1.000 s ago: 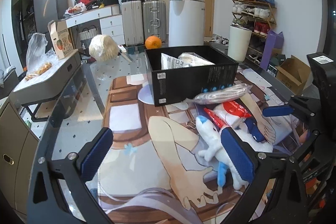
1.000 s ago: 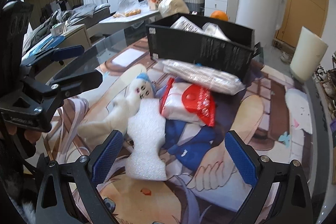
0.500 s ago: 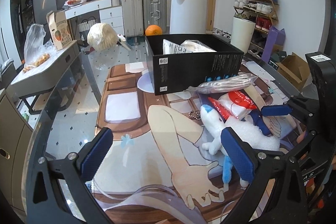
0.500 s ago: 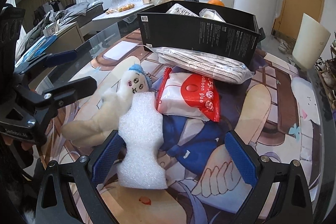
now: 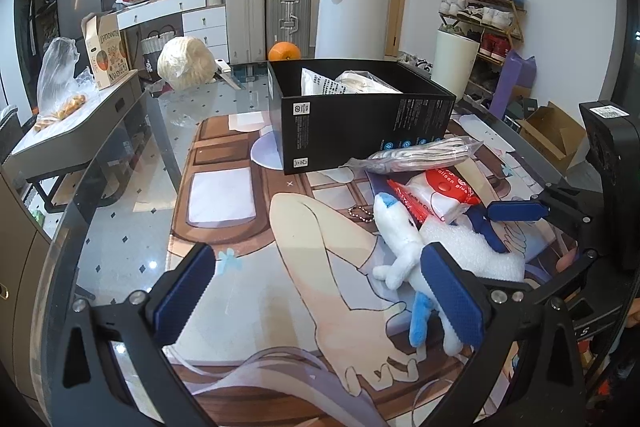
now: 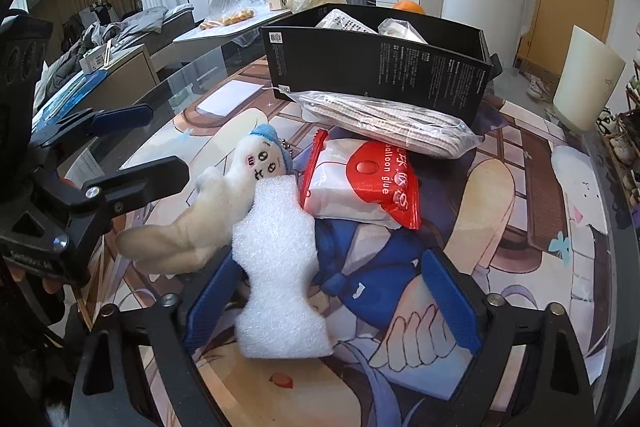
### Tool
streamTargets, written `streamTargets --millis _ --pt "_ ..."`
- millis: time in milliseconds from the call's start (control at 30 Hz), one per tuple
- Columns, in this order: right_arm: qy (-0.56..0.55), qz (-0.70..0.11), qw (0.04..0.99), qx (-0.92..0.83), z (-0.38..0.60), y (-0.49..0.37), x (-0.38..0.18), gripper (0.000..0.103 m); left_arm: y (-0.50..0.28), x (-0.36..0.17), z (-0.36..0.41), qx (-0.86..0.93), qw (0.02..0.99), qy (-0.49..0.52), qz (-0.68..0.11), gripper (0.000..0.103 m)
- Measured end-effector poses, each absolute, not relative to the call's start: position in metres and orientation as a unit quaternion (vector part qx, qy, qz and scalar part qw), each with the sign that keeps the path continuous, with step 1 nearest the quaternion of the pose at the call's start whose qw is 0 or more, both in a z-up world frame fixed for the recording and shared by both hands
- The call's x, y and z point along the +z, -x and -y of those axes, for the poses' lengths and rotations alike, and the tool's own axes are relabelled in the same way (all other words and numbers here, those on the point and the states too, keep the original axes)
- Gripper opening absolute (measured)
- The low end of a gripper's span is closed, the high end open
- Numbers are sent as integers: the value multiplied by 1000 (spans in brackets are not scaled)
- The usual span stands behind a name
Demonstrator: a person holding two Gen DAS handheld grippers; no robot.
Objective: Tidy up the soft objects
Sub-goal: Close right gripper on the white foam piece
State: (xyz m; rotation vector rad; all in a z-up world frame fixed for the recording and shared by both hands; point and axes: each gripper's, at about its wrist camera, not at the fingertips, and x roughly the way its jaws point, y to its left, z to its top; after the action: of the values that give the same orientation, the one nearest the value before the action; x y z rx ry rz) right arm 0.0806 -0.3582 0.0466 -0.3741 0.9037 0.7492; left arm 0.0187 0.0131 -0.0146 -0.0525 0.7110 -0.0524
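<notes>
A white plush toy with a blue cap (image 6: pixel 224 203) lies on the printed mat, also in the left wrist view (image 5: pixel 404 247). A white foam piece (image 6: pixel 276 267) lies against it, between the fingers of my open right gripper (image 6: pixel 332 303). A red-and-white packet (image 6: pixel 372 183) and a clear-wrapped striped bundle (image 6: pixel 384 123) lie beside a black box (image 6: pixel 376 67) holding bagged items. My left gripper (image 5: pixel 320 291) is open and empty; its right finger is next to the plush.
The table's glass edge (image 5: pixel 100 203) runs on the left. An orange (image 5: pixel 284 51) and a pale round bundle (image 5: pixel 186 63) sit behind the box. A white bin (image 5: pixel 352 11), suitcases and a shoe rack stand beyond.
My right gripper has moved forward and down, so the foam piece now lies between its fingers. My left gripper has shifted slightly and stays open.
</notes>
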Motion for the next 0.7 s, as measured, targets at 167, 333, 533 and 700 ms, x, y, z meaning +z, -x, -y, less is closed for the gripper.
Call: streamTargets --millis 167,333,533,700 --pt "174 -419 815 359 359 -79 48 71 -18 -15 -15 -28 937 31 -346 103" --pt "177 -410 809 381 357 -70 50 54 -17 -15 -14 -29 937 28 -346 103" --pt "183 -400 805 398 354 -66 51 38 -16 -15 -14 -30 938 25 -345 103" --pt "182 -392 805 406 356 -64 58 38 -15 -14 -14 -30 938 28 -345 103"
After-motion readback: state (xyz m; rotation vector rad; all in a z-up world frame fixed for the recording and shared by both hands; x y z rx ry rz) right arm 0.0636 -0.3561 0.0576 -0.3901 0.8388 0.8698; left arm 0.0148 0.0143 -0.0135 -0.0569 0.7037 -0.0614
